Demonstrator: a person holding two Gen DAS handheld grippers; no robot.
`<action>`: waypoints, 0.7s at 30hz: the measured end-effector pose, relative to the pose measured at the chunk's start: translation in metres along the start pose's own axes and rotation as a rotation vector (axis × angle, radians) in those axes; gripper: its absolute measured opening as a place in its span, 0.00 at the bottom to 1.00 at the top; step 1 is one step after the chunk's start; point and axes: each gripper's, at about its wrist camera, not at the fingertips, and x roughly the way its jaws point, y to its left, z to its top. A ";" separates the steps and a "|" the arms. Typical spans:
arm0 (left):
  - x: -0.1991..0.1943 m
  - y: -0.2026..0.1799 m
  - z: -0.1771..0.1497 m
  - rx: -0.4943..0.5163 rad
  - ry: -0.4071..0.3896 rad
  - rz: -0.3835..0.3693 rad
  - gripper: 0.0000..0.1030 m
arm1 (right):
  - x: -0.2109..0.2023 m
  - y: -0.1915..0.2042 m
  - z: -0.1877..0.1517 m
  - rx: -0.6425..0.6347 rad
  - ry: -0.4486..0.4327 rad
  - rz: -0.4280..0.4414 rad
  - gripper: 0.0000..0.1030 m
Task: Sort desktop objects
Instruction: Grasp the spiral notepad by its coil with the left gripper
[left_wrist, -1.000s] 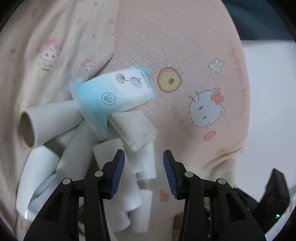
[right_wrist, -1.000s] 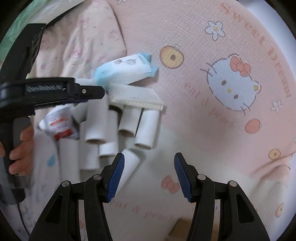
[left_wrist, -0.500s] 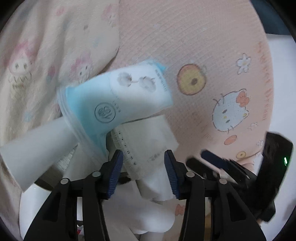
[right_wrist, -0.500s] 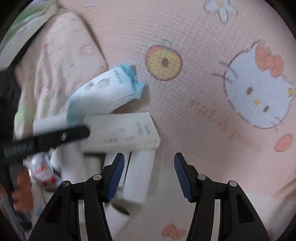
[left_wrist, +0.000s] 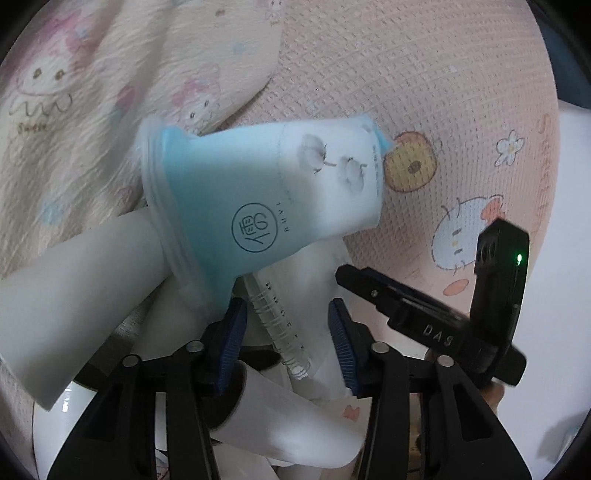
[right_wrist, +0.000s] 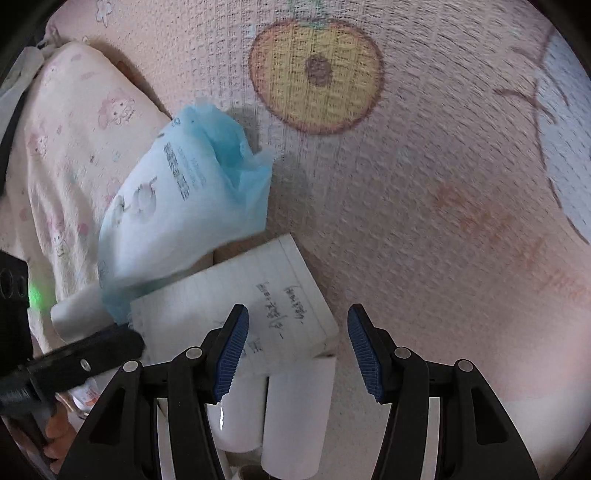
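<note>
A blue and white soft pack (left_wrist: 266, 192) lies on a pile of white paper tubes (left_wrist: 74, 295), over a small white spiral notepad (left_wrist: 295, 317). My left gripper (left_wrist: 286, 345) is open with its jaws either side of the notepad's spiral edge. In the right wrist view the pack (right_wrist: 184, 206) lies left of centre and the notepad (right_wrist: 240, 306) lies on white tubes (right_wrist: 295, 413). My right gripper (right_wrist: 297, 352) is open, low over the notepad's near corner. The right gripper also shows in the left wrist view (left_wrist: 424, 314), and the left one in the right wrist view (right_wrist: 74, 362).
Everything rests on a pink knitted mat (right_wrist: 424, 221) with an orange fruit print (right_wrist: 316, 74) and cat faces (left_wrist: 465, 236). A cream printed blanket (left_wrist: 92, 92) lies to the left. A small red-labelled item (right_wrist: 86, 395) shows under the left gripper.
Both grippers have moved forward and down, close onto the pile. The left jaws now straddle the notepad; the right jaws have come over its corner. Both stayed open.
</note>
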 end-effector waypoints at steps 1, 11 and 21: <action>0.000 0.002 0.000 -0.003 0.002 0.010 0.38 | 0.002 0.000 0.002 -0.008 0.016 0.006 0.52; 0.002 0.003 0.001 0.013 0.003 0.019 0.32 | 0.025 -0.025 0.015 0.131 0.149 0.218 0.63; -0.002 -0.014 -0.002 0.028 0.002 -0.142 0.32 | 0.007 -0.020 -0.015 0.234 0.058 0.264 0.64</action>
